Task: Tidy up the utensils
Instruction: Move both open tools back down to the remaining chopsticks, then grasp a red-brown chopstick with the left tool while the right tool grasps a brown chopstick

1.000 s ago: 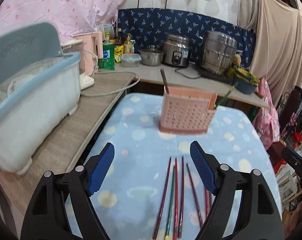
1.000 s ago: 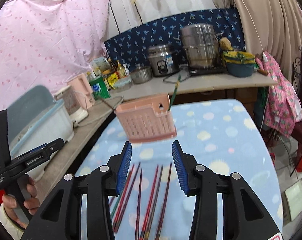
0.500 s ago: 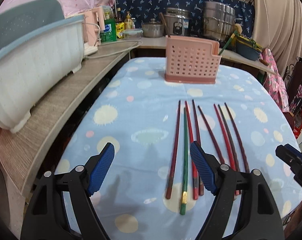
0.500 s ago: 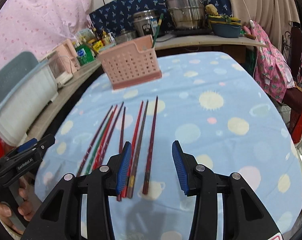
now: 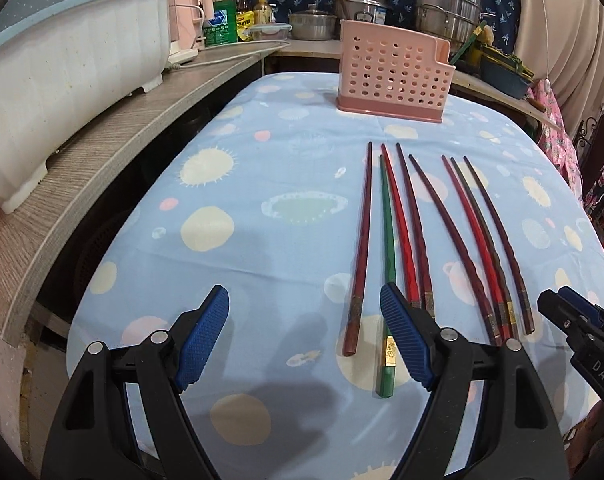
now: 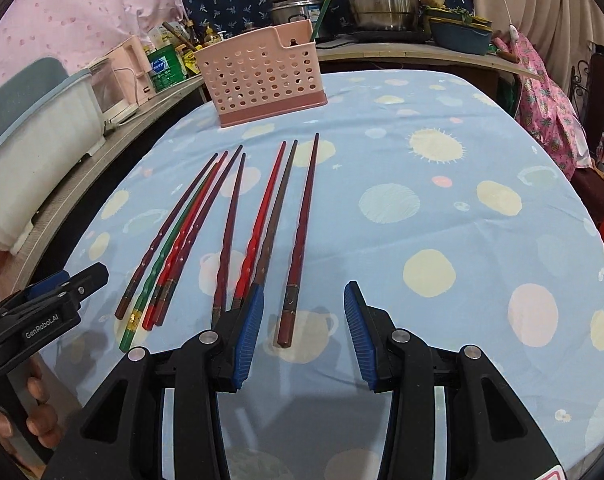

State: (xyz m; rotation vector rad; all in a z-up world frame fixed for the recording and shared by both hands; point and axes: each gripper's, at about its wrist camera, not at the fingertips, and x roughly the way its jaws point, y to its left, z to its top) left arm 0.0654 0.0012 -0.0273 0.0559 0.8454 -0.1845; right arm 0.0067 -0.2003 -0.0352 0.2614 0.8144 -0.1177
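Left wrist view: left claw (image 5: 304,336) wide open, empty, low above the table (image 5: 262,240) with blue dotted cloth. Eight chopsticks (image 5: 418,236) lying side by side just ahead and to the right, one green chopstick (image 5: 387,248) among them. Pink basket (image 5: 394,72) standing upright at the far end.

Right wrist view: right claw (image 6: 304,334) partly open, holding nothing. Thick end of the rightmost chopstick (image 6: 300,240) lying between the fingers, not touched. Left claw seen at the left edge, in a hand (image 6: 38,420).

Bright, even light; soft gripper shadows on the tablecloth (image 5: 262,248); sharp centre, fisheye-bent dark corners
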